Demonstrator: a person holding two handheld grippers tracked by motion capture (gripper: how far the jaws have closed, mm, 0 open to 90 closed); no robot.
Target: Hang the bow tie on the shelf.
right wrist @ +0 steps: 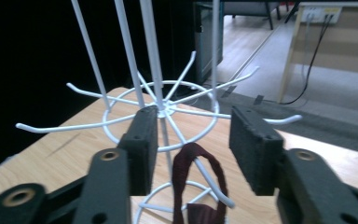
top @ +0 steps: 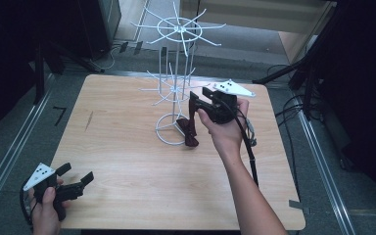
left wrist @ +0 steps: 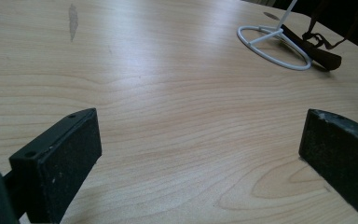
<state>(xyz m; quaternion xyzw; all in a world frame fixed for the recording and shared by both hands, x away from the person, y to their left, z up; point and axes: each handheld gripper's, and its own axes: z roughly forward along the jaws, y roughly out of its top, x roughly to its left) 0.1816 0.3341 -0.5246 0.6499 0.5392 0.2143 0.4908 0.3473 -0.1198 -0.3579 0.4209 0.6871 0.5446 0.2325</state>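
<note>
A white wire rack (top: 176, 88) with hooked arms stands at the middle back of the table. A dark red strap (top: 190, 127) hangs from one of its lower hooks, its lower end lying by the base ring (top: 169, 129). My right gripper (top: 200, 94) is held level at that hook, open. In the right gripper view the strap's loop (right wrist: 182, 172) rests over the hook (right wrist: 209, 179), low between my right gripper's (right wrist: 193, 135) jaws, which do not touch it. My left gripper (top: 77, 173) sits open at the table's front left with nothing between its jaws.
The wooden table (top: 127, 161) has bare surface in front of and left of the rack. In the left gripper view the base ring (left wrist: 272, 46) and strap end (left wrist: 314, 49) lie far ahead. Tripod legs and cables stand on the floor to the right (top: 298, 83).
</note>
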